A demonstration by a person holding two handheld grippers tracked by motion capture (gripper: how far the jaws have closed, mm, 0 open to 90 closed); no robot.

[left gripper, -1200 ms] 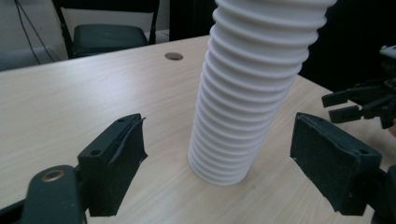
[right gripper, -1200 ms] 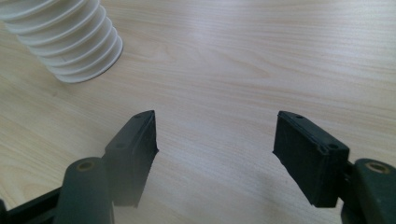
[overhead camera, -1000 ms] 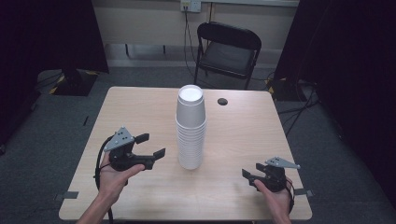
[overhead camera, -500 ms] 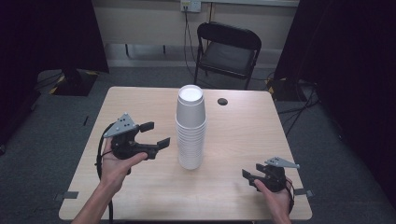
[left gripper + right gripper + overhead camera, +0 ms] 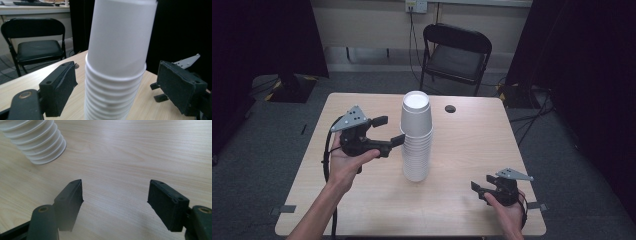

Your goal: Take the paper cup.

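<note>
Left gripper [image 5: 384, 134]: jaws wide, straddling top paper cup [image 5: 120, 35] of stack [image 5: 416, 145] at table [image 5: 472, 150] centre, untouched. Step: approach. Closing, then lifting, is judged next. Right gripper [image 5: 483, 189]: wide, empty.

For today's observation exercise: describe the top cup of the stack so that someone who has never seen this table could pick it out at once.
Start at the wooden table and find the tall stack of white paper cups upside down near its middle. The top cup is the one between the open pads of the left gripper. Unlike the cups beneath, which show mere rims, its whole side is bare.
</note>
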